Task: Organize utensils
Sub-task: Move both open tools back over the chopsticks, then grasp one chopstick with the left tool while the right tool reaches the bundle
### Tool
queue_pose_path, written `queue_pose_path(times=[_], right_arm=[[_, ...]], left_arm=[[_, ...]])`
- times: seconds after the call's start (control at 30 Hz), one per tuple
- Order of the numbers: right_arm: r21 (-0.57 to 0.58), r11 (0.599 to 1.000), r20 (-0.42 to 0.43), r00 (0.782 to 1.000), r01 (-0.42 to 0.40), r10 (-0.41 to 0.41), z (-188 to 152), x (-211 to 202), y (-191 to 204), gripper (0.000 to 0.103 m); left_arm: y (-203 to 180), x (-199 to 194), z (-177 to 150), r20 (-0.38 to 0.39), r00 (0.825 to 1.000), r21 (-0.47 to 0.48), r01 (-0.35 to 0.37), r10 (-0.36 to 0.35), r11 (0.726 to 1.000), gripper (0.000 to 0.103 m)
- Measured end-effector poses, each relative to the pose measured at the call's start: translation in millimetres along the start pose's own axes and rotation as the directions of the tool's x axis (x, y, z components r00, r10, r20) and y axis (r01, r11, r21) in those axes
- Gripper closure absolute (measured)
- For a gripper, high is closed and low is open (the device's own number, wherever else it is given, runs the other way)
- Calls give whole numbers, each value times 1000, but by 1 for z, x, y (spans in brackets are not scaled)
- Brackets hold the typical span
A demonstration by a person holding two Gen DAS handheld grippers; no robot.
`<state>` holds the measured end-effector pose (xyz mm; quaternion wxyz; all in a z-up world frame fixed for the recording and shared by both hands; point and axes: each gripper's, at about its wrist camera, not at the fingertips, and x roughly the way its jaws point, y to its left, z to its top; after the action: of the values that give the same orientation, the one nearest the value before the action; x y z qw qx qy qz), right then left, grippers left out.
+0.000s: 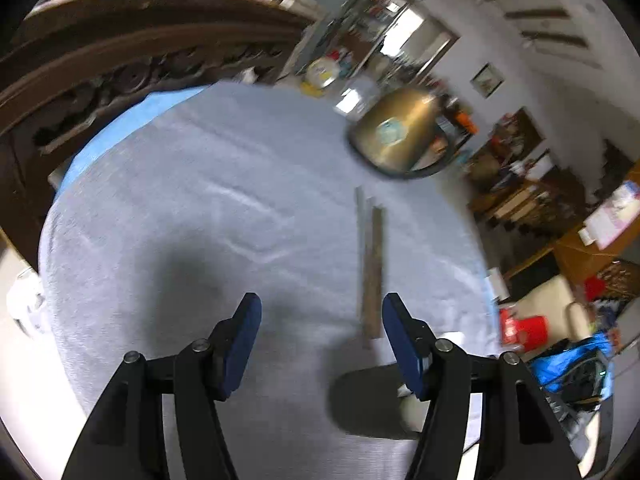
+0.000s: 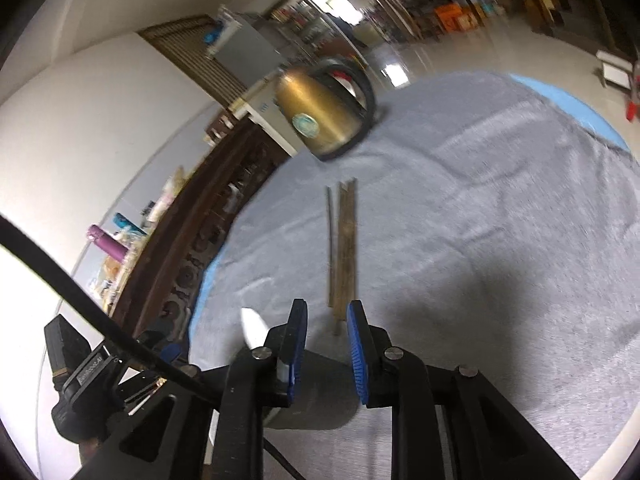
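A bundle of thin chopsticks (image 1: 373, 268) lies on the grey towel (image 1: 200, 208), some wooden, some metal. It also shows in the right wrist view (image 2: 344, 248). My left gripper (image 1: 322, 320) is open and empty, above the towel, its right finger beside the near ends of the chopsticks. My right gripper (image 2: 327, 324) is partly open and empty, just short of the near ends of the chopsticks. A dark container (image 1: 368, 400) sits under my left gripper's right finger. A white utensil tip (image 2: 253, 326) shows left of my right gripper.
A gold kettle (image 1: 396, 132) with a black handle stands at the far side of the towel; it also shows in the right wrist view (image 2: 324, 116). A dark carved wooden cabinet (image 1: 120, 64) borders the table. Blue cloth (image 1: 100, 140) edges the towel.
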<state>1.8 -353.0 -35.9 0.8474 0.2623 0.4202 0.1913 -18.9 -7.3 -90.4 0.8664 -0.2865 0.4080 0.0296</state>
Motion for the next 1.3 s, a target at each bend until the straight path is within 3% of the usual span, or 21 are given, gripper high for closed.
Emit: queue_pose_path(times=[0.17, 0.23, 0.47, 0.67, 0.9, 1.0, 1.03, 1.3], right_arm=[[25, 998, -139, 988, 64, -60, 17, 28, -24, 80], [9, 995, -193, 976, 102, -98, 25, 41, -29, 80], [-105, 985, -350, 922, 136, -165, 59, 103, -21, 80], [-228, 961, -435, 866, 160, -247, 81, 164, 8, 80], [-269, 938, -493, 805, 220, -330, 98, 222, 19, 80], [-304, 922, -521, 769, 240, -372, 96, 240, 22, 79], [-317, 916, -509, 770, 247, -384, 97, 241, 24, 79], [-363, 884, -521, 722, 295, -455, 104, 246, 24, 83]], left_arm=[[18, 38, 3, -132, 985, 16, -110, 111, 994, 39], [22, 53, 3, -177, 971, 52, -155, 162, 987, 39], [23, 90, 5, -268, 939, 123, -187, 214, 975, 39], [28, 102, 11, -285, 936, 106, -181, 204, 978, 39], [33, 108, 20, -287, 938, 96, -172, 193, 980, 39], [32, 110, 26, -287, 939, 100, -165, 188, 981, 39], [31, 112, 29, -286, 940, 102, -163, 186, 981, 39], [3, 134, 64, -283, 944, 171, -126, 171, 977, 39]])
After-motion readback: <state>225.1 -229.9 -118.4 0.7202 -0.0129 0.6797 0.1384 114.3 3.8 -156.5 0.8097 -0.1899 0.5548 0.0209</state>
